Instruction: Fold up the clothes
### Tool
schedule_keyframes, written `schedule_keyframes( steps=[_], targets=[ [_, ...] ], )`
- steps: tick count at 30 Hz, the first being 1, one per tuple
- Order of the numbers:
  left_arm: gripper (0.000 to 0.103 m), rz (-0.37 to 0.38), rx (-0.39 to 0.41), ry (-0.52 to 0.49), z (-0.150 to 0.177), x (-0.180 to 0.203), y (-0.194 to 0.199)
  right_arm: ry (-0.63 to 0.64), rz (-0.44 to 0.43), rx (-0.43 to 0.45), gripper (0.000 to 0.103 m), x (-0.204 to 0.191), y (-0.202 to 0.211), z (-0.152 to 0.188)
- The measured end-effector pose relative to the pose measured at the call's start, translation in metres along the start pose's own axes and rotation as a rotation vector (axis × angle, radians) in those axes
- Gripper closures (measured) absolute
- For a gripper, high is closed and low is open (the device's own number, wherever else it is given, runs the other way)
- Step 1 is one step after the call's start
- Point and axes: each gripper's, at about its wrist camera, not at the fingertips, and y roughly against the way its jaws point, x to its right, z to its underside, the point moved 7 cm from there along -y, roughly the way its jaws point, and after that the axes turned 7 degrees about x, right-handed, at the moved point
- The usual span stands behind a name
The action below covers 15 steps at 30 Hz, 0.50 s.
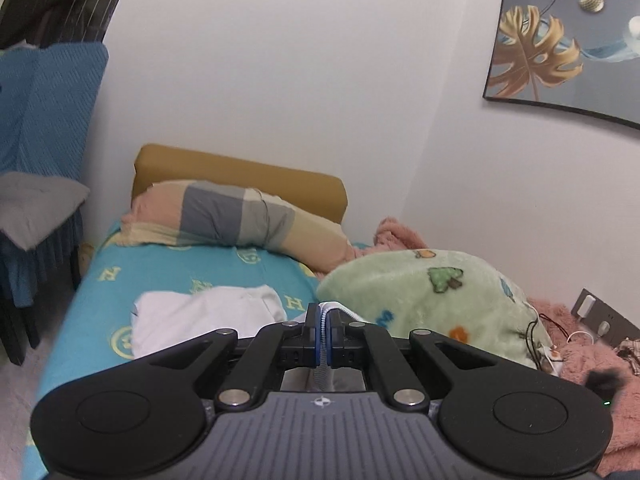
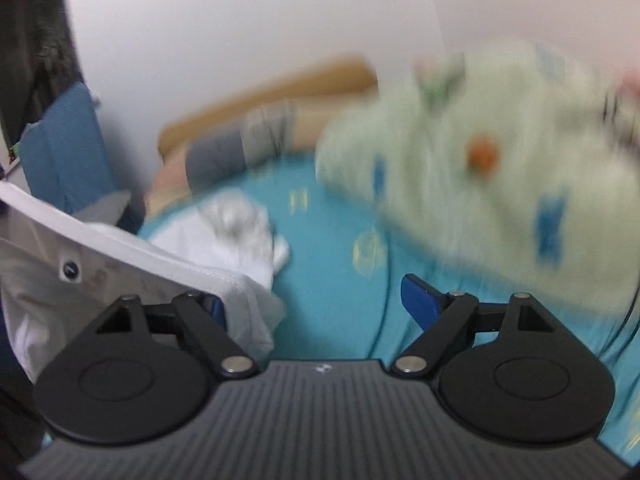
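A white garment (image 1: 200,316) lies crumpled on the turquoise bed sheet (image 1: 168,272). My left gripper (image 1: 325,320) is shut on a white edge of the garment (image 1: 334,307), which runs between its blue pads and hangs below. In the blurred right wrist view the white garment (image 2: 224,232) lies on the sheet (image 2: 340,280), and part of it is lifted at the left (image 2: 100,256). My right gripper (image 2: 316,300) is open and empty above the sheet, its left finger against the lifted cloth.
A patchwork pillow (image 1: 236,220) and mustard headboard (image 1: 240,176) lie at the bed's head. A light green blanket (image 1: 432,304) and pink fleece (image 1: 592,352) fill the right side. A chair with blue cloth (image 1: 44,120) stands left. Wall sockets with cables (image 1: 592,316) are at right.
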Motion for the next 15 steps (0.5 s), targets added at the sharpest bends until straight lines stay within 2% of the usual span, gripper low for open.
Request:
schedule_keyframes(
  steps=[1, 3, 4, 5, 7, 8, 15],
  targets=[
    [0.100, 0.001, -0.006, 0.005, 0.000, -0.003, 0.004, 0.049, 0.018, 0.074, 0.018, -0.005, 0.010, -0.011],
    [0.100, -0.005, -0.023, 0.020, 0.002, -0.010, 0.010, 0.119, 0.040, 0.160, 0.018, -0.014, 0.022, -0.021],
    [0.100, -0.013, -0.033, 0.030, 0.004, -0.013, 0.013, 0.143, 0.035, 0.162, 0.017, -0.019, 0.021, -0.020],
    [0.100, -0.021, -0.043, 0.040, 0.007, -0.017, 0.017, 0.158, 0.021, 0.126, 0.017, -0.022, 0.015, -0.014],
    [0.100, -0.043, -0.075, 0.046, 0.016, -0.023, 0.020, 0.157, -0.023, -0.012, 0.017, -0.027, -0.009, 0.009],
    [0.100, -0.057, -0.093, 0.049, 0.022, -0.027, 0.022, 0.152, -0.034, -0.025, 0.017, -0.028, -0.013, 0.010],
    [0.099, -0.172, -0.224, 0.065, 0.061, -0.047, 0.008, 0.103, -0.072, 0.055, 0.017, -0.031, -0.012, -0.006]
  ],
)
